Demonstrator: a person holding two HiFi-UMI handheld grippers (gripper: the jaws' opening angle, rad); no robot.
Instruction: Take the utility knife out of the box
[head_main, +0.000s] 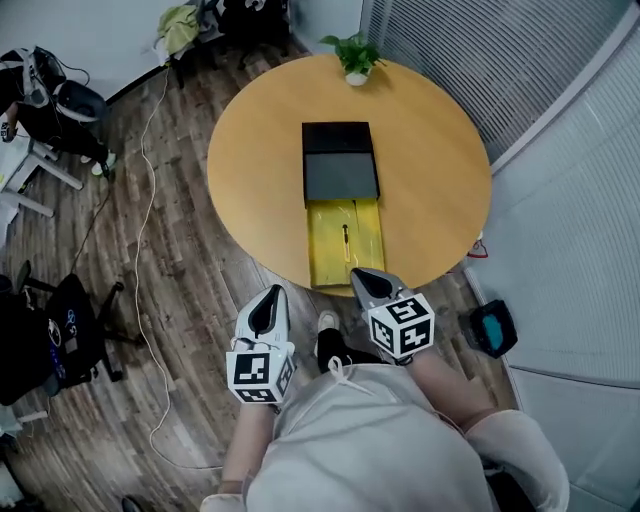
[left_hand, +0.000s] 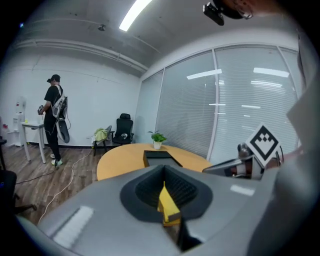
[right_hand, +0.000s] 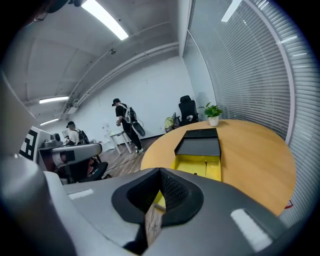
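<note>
A black box (head_main: 340, 165) lies in the middle of the round wooden table (head_main: 430, 170). Its yellow inner tray (head_main: 325, 255) is slid out toward me. A slim dark utility knife (head_main: 346, 238) lies along the middle of the tray. My right gripper (head_main: 360, 274) hangs at the table's near edge, just short of the tray, jaws shut and empty. My left gripper (head_main: 271, 293) is over the floor, left of the tray, jaws together with nothing held. The right gripper view shows the box (right_hand: 200, 142) and tray (right_hand: 192, 166) ahead of the shut right gripper (right_hand: 160, 176).
A small potted plant (head_main: 355, 55) stands at the table's far edge. A blue device (head_main: 492, 328) lies on the floor at my right. A white cable (head_main: 150, 230) runs over the wood floor on the left. A person (left_hand: 52, 117) stands by a desk; an office chair (left_hand: 123, 127) is behind the table.
</note>
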